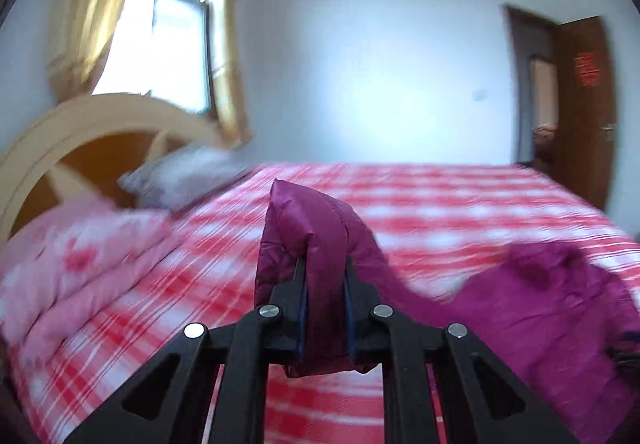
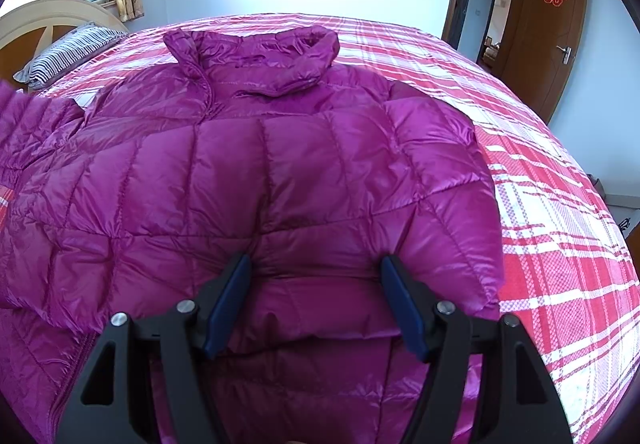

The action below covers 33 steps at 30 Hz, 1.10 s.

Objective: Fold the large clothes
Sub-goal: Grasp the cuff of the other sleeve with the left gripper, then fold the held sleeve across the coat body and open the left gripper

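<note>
A shiny purple quilted jacket [image 2: 280,148] lies front up on a red and white checked bed cover [image 2: 560,264], collar towards the far side. My left gripper [image 1: 325,262] is shut on a puffy end of the jacket's sleeve [image 1: 308,212] and holds it up above the bed; the rest of the jacket [image 1: 540,304] trails to the right. In the right wrist view that raised sleeve [image 2: 24,116] shows at the left edge. My right gripper [image 2: 316,264] stands open, its blue-padded tips resting on the jacket's lower body, fabric bulging between them.
A striped pillow [image 2: 68,52] and a cream headboard [image 1: 80,124] stand at the bed's left end. A pink folded quilt [image 1: 80,264] lies by the pillow. A brown door [image 2: 552,24] stands ajar at the right, and a curtained window [image 1: 168,44] is beyond the headboard.
</note>
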Each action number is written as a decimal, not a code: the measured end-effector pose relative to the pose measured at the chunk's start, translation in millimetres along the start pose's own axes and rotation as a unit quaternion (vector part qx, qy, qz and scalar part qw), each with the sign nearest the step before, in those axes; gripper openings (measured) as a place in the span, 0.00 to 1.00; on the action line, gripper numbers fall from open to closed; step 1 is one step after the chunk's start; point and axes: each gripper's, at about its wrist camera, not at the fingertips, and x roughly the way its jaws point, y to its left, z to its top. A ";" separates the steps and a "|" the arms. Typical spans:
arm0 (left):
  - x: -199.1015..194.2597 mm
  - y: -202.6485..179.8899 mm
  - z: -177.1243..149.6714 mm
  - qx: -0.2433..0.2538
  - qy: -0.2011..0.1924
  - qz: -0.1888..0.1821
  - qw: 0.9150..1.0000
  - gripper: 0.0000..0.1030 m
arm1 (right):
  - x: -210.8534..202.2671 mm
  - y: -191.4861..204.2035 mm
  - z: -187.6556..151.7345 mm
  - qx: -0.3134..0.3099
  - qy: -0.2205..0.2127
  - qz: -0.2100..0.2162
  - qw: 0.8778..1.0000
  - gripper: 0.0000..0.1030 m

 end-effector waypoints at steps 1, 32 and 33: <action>-6.6 -14.1 5.8 0.008 -0.009 -0.018 1.000 0.14 | 0.1 -0.1 0.1 0.001 0.000 0.000 1.000 0.69; 17.5 -287.3 -115.1 0.121 0.105 -0.214 0.964 0.14 | -0.9 -3.9 -0.4 0.012 -0.005 0.015 1.000 0.70; 18.0 -289.2 -116.3 0.122 0.107 -0.215 0.963 0.14 | -0.7 -4.0 -0.4 0.012 -0.006 0.015 1.000 0.70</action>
